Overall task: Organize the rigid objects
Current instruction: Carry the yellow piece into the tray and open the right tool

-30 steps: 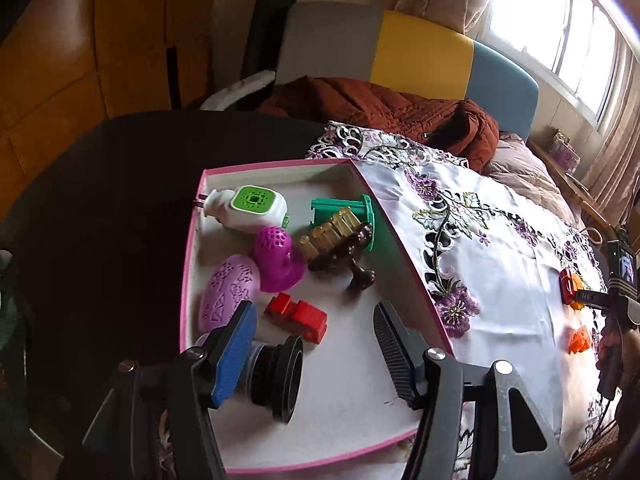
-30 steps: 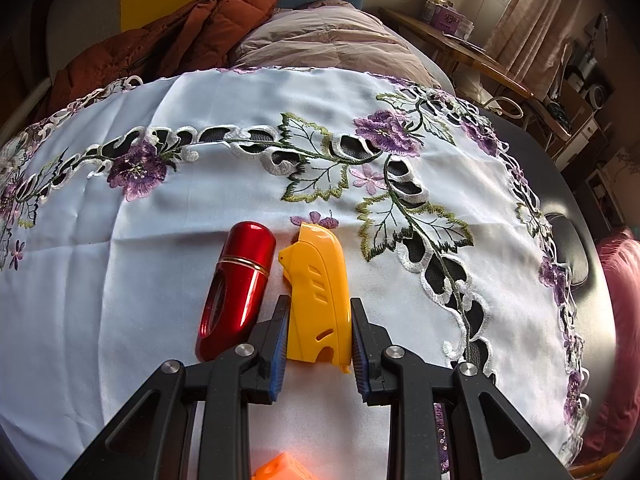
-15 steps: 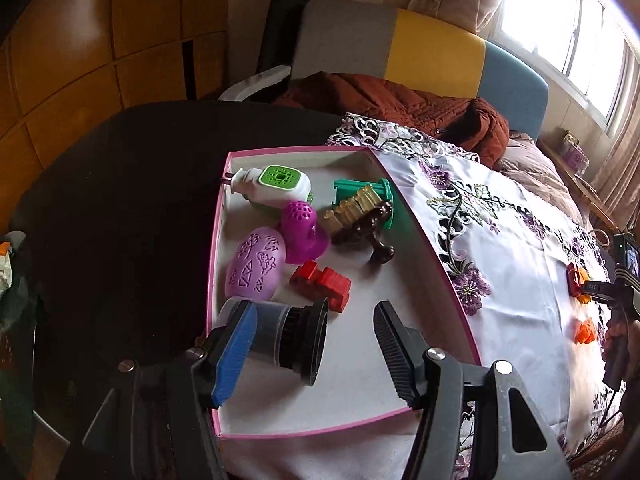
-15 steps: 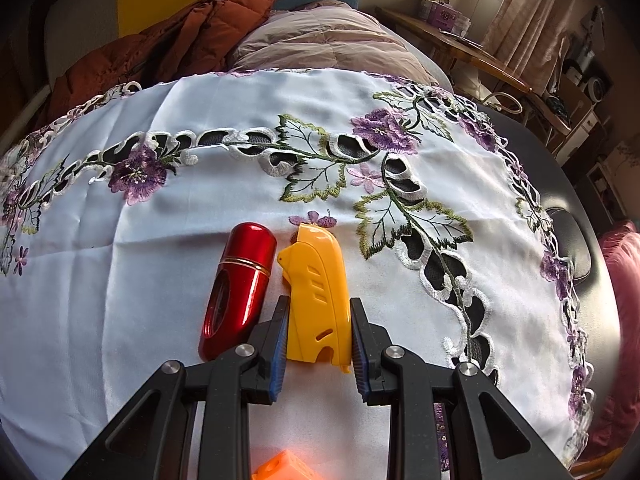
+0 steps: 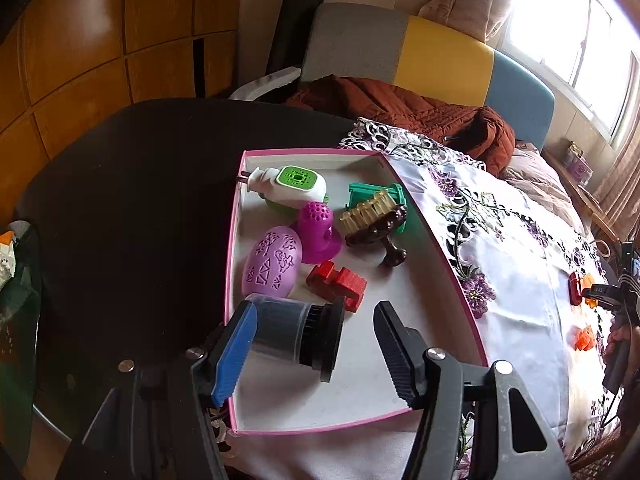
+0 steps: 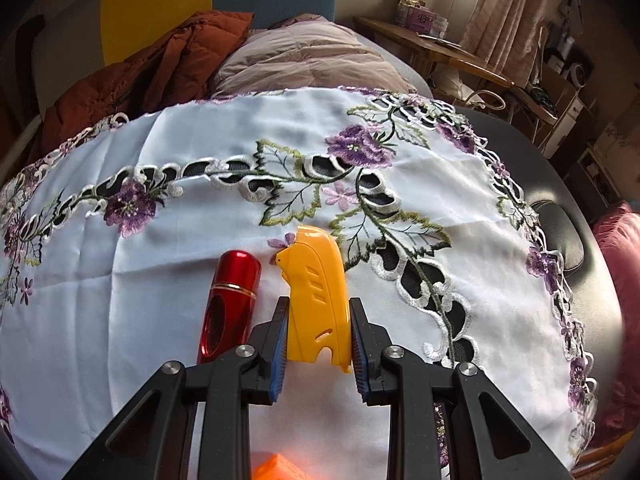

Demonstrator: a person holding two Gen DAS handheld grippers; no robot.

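Note:
A pink-rimmed white box (image 5: 234,240) holds a grey and black cylinder (image 5: 296,332), a red block (image 5: 338,282), a purple egg shape (image 5: 272,266), a magenta cone (image 5: 318,226), a green-topped white plug-in device (image 5: 294,184), a green frame (image 5: 376,196) and a dark brown stand (image 5: 380,228). My left gripper (image 5: 316,308) hangs open over the box's near end. Its blue pad (image 5: 234,354) is beside the cylinder, and the other finger is well clear of it. My right gripper (image 6: 318,300) is shut on a yellow plastic piece (image 6: 316,280) on the embroidered cloth (image 6: 160,312).
A red metal tube (image 6: 230,300) lies just left of the yellow piece, close to my finger. An orange block (image 6: 280,468) sits below the gripper. Beyond the cloth are a rust-coloured jacket (image 5: 400,108) and a sofa (image 5: 440,52). Dark tabletop (image 5: 140,200) lies left of the box.
The left gripper has drawn back and shifted left, so the box sits more to the right in its view; the cylinder stays in the box. The right gripper holds the yellow piece as before.

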